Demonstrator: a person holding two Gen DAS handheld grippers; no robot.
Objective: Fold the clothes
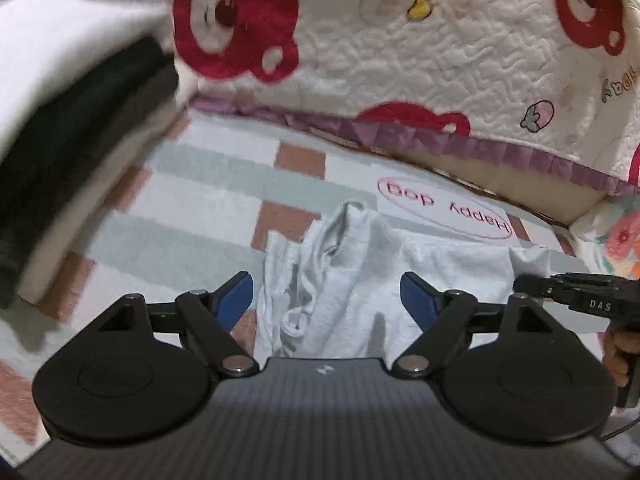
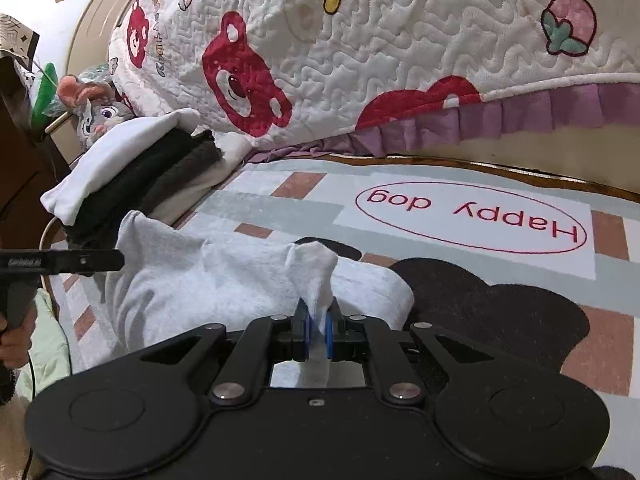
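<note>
Right gripper (image 2: 318, 330) jaws clenched on a pinched edge of the grey garment (image 2: 224, 280), which lies rumpled on the "Happy dog" rug (image 2: 472, 216). Left gripper (image 1: 326, 298) jaws spread wide, empty, above the cloth. Looks mid-fold; left needs a matching edge. Folded stack (image 2: 132, 176) beyond.

Right tongs (image 2: 318, 330) clamped on grey garment (image 2: 224, 276) — rug (image 2: 460, 216)

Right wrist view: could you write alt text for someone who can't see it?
A black right gripper is shut on a pinched-up fold of a pale grey garment lying on a checked rug printed "Happy dog". Behind are a bear-print quilt and a stack of folded clothes; the left gripper reaches in from the left edge.
</note>
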